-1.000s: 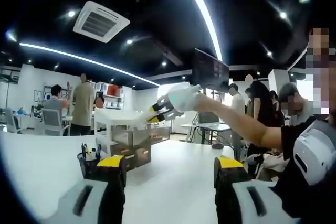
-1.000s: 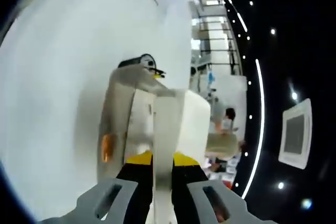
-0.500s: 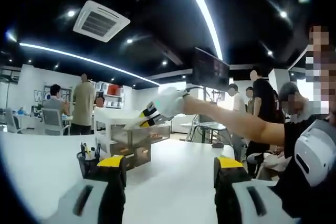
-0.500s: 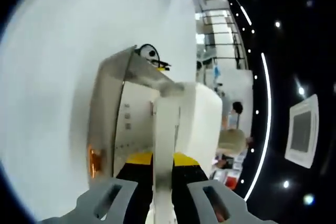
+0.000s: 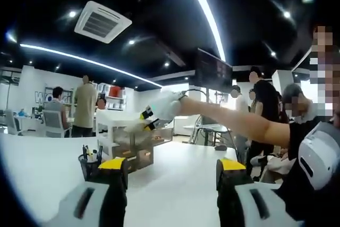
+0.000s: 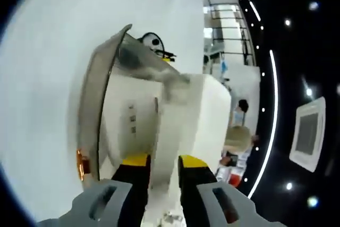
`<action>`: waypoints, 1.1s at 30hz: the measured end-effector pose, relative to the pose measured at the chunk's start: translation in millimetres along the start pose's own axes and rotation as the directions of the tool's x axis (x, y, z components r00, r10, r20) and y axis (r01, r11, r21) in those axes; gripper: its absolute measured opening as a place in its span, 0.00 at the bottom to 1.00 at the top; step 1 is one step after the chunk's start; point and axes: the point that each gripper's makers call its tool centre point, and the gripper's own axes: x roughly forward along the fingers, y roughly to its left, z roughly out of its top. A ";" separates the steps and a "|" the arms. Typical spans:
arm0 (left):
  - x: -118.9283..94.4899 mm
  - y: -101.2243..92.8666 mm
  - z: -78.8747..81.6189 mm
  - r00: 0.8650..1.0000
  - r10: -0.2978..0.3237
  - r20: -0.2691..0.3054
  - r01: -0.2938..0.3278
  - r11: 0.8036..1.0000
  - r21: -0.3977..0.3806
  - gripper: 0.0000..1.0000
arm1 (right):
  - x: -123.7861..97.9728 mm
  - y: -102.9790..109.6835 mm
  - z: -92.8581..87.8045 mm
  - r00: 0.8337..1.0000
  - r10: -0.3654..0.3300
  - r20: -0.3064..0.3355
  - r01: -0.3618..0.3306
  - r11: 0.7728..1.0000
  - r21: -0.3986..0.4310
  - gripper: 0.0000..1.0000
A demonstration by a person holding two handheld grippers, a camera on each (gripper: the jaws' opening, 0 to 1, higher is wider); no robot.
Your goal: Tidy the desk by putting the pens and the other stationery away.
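Observation:
A black pen cup (image 5: 89,163) with several pens stands on the white desk (image 5: 175,190), just beyond my left gripper (image 5: 172,171), which is open with nothing between its jaws. Behind the cup is a drawer organizer (image 5: 135,144) with translucent drawers and a white top. My right gripper (image 5: 147,118), in a white-gloved hand, reaches over that top. In the right gripper view, the right gripper (image 6: 164,159) is shut on a flat white item (image 6: 167,126) seen edge-on, close above the organizer (image 6: 106,78). The pen cup (image 6: 154,43) shows beyond it.
Something small and orange (image 6: 81,164) sits at the organizer's near lower corner. The person's bare forearm (image 5: 239,126) crosses the space above the desk. Several people and an office chair (image 5: 53,123) are in the room behind, with other tables (image 5: 212,128) farther back.
The right gripper has moved left and in over the organizer with the white item; the organizer looms larger in its view. The left gripper has stayed still.

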 end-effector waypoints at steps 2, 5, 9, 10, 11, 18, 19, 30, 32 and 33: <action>0.2 0.6 -0.7 1.000 0.002 0.000 -0.002 1.000 -0.002 0.67 | -3.7 -1.3 -2.3 1.000 0.005 0.009 -0.006 1.000 0.024 0.34; 0.9 1.6 -1.7 1.000 0.003 -0.004 -0.003 1.000 -0.003 0.67 | -7.6 -0.1 -6.8 1.000 0.026 0.016 -0.027 0.998 0.059 0.43; 1.8 0.7 -2.1 1.000 0.002 -0.006 -0.002 1.000 -0.001 0.67 | -15.0 1.8 -9.8 0.997 0.044 0.058 -0.052 0.990 0.134 0.49; 1.8 0.7 -2.0 1.000 0.003 -0.005 -0.003 1.000 -0.001 0.67 | -17.2 0.3 -11.4 0.996 0.046 0.072 -0.057 0.987 0.153 0.49; 1.7 0.8 -2.0 1.000 0.004 -0.005 -0.004 1.000 -0.001 0.67 | -18.1 -0.6 -12.0 0.996 0.047 0.081 -0.060 0.986 0.156 0.50; 1.5 2.4 -3.2 1.000 0.010 -0.010 -0.010 1.000 0.000 0.67 | -29.9 -7.5 -14.6 0.986 0.045 0.160 -0.088 0.957 0.276 0.59; 1.6 2.5 -3.5 1.000 0.010 -0.011 -0.010 1.000 0.000 0.67 | -32.6 -9.3 -14.7 0.984 0.043 0.171 -0.091 0.955 0.283 0.61; 0.4 1.4 -3.8 1.000 0.014 -0.010 -0.014 1.000 0.000 0.67 | -56.8 -30.8 -12.9 0.951 -0.008 0.309 -0.139 0.882 0.449 0.63; 0.9 1.1 -4.7 1.000 0.012 -0.013 -0.012 1.000 0.001 0.67 | -59.6 -33.3 -16.9 0.947 -0.023 0.320 -0.139 0.869 0.474 0.63; 1.1 0.8 -4.9 1.000 0.012 -0.014 -0.012 1.000 0.001 0.67 | -61.7 -36.0 -19.3 0.945 -0.035 0.325 -0.138 0.859 0.493 0.62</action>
